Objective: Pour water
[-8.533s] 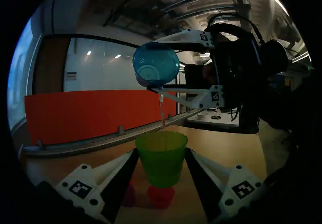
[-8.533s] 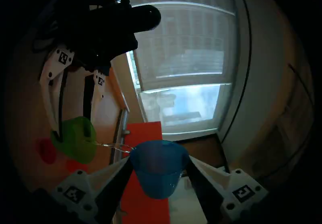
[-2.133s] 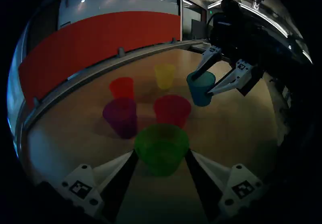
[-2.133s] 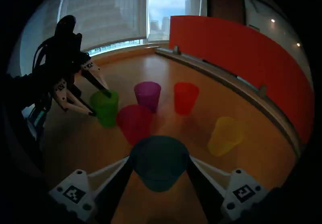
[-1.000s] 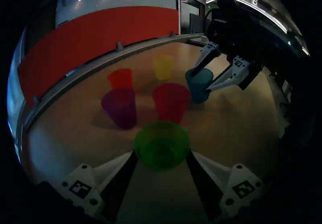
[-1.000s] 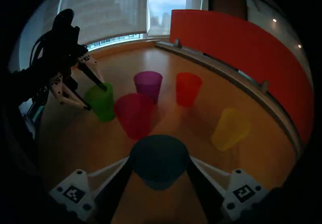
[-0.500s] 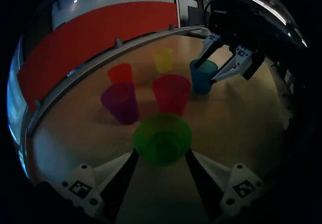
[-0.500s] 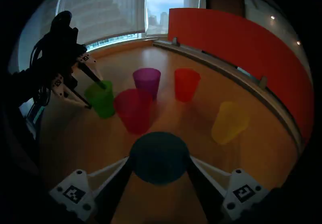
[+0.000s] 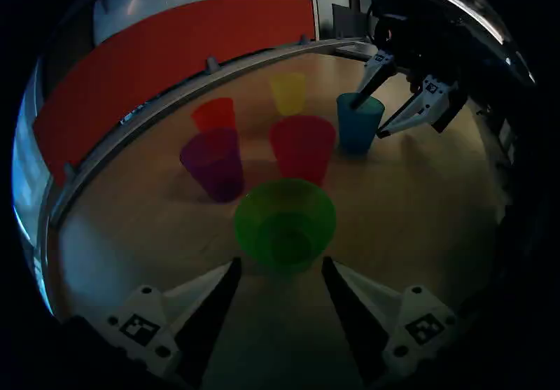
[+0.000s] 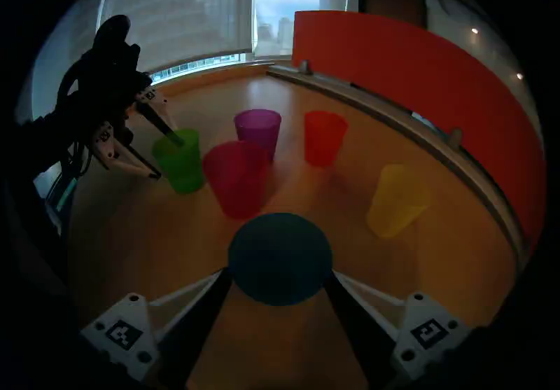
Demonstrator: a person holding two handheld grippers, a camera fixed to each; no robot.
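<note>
Closest to me in the left gripper view, my left gripper [image 9: 280, 264] has its two fingers set apart on either side of the green cup [image 9: 285, 222], with the tips level with its lower wall. The cup stands upright on the wooden table [image 9: 413, 201], and I look down into its mouth. I cannot tell whether my pads press on it. Just beyond it stands a crimson cup [image 9: 302, 148], with a purple cup [image 9: 213, 162] to its left. Behind those are an orange-red cup [image 9: 215, 113] and a yellow cup [image 9: 289, 92]. Off to the right, level with the crimson cup, my right gripper [image 9: 367, 118] sits at the blue cup [image 9: 359, 127], one finger at the rim and the other at its side. A red partition [image 9: 161, 47] runs along the table's far edge.

In the right gripper view, my right gripper [image 10: 278, 274] has its fingers parted to either side of the blue cup [image 10: 280, 253], which stands on the table with its mouth toward me. Here too I cannot tell whether the pads are pinching it. The crimson cup is next beyond, then the purple and orange-red ones, with the yellow one well to the right. At the left, my other gripper flanks the green cup. A window [image 10: 203, 19] fills the far wall.
</note>
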